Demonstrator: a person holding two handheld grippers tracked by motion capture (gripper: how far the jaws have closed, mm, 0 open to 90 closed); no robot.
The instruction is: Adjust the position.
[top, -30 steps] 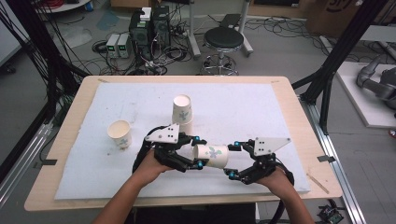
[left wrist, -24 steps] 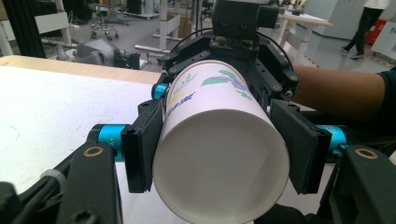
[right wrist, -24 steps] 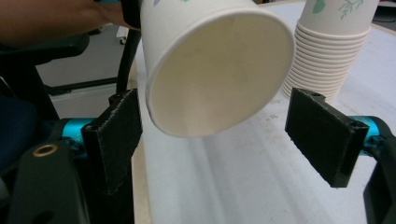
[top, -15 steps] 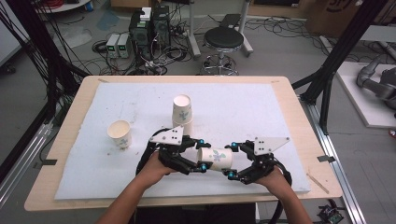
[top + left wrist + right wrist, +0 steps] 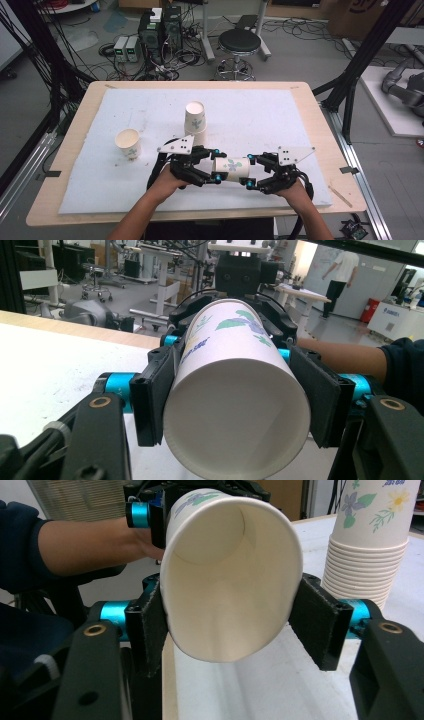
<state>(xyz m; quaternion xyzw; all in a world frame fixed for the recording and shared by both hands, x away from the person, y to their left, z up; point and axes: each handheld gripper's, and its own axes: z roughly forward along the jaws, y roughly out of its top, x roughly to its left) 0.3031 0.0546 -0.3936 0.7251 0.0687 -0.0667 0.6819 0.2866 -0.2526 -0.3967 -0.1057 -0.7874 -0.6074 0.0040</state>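
Note:
A white paper cup (image 5: 231,166) with a flower print lies sideways in the air, low over the mat, held between both grippers. My left gripper (image 5: 216,165) is shut on its base end; in the left gripper view the pads (image 5: 150,395) clamp the cup (image 5: 235,435) on both sides. My right gripper (image 5: 249,171) is at the mouth end. Its jaws have just been closing, and in the right gripper view both pads (image 5: 150,625) press the rim of the cup (image 5: 220,580) into an oval.
A stack of matching cups (image 5: 195,117) stands mouth-down just behind the grippers, near the right gripper's right jaw (image 5: 367,545). A single upright cup (image 5: 128,142) sits to the left. The white mat (image 5: 280,115) covers the wooden table (image 5: 320,130).
The right gripper's jaws have narrowed onto the cup's mouth. The left gripper still holds the cup, and both hands have hardly moved.

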